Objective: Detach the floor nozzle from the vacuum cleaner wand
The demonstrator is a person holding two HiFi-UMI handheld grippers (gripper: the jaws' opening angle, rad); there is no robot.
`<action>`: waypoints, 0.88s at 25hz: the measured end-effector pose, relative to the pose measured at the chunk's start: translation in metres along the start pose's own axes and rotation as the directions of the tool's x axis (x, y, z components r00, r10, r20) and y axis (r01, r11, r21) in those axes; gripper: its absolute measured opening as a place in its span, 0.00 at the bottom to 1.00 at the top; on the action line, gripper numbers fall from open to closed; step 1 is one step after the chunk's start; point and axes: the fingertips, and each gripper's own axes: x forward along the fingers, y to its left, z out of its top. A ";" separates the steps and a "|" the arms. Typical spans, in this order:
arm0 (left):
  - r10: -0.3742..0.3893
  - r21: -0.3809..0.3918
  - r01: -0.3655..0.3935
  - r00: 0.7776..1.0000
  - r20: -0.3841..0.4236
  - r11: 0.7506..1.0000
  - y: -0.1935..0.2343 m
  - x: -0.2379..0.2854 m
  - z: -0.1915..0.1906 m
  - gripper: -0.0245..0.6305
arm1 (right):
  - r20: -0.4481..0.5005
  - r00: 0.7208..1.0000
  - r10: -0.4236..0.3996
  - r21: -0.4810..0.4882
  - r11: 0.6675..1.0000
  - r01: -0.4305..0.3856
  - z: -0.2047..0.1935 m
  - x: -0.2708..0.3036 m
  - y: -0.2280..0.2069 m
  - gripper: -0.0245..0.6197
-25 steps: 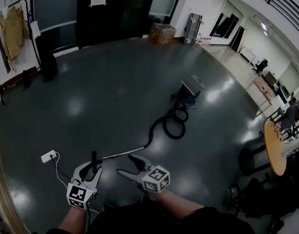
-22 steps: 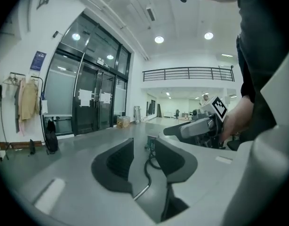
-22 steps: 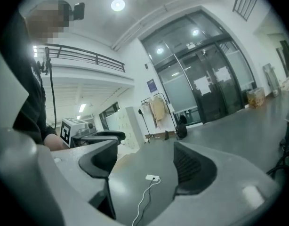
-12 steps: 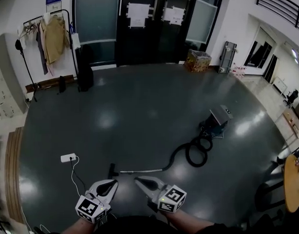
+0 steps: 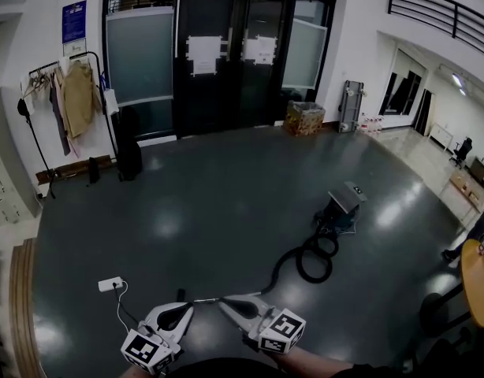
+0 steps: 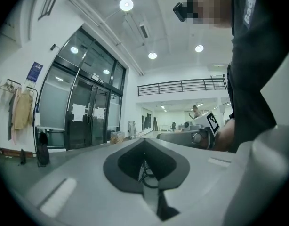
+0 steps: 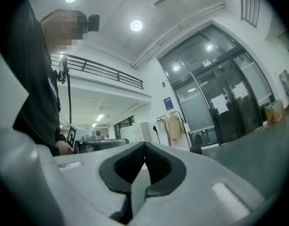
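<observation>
Near the wand [image 5: 204, 299], left hand-held gripper [image 5: 185, 309] and right hand-held gripper [image 5: 225, 302] were pressed together, empty, seemingly just idling off the nozzle [image 5: 180, 295].

L tongs [image 5: 182, 310] & R tongs [image 5: 225, 302] shut now, raised above wand [image 5: 205, 299].

Glossy dark floor [image 5: 226, 195], glass doors [image 5: 226, 53]

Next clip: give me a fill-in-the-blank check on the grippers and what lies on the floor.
The jaws of the left gripper and the right gripper are both ___, holding nothing.
The hose of the vacuum cleaner lies ___ on the floor.
In the head view, the white power strip lies to the ___ of the left gripper.
Missing words: shut; coiled; left.
</observation>
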 end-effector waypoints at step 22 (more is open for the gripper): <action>0.015 -0.067 -0.019 0.998 -0.053 0.998 -0.024 -0.005 -0.021 0.04 | -0.004 0.998 -0.061 0.027 0.998 0.061 -0.023 -0.028 0.017 0.04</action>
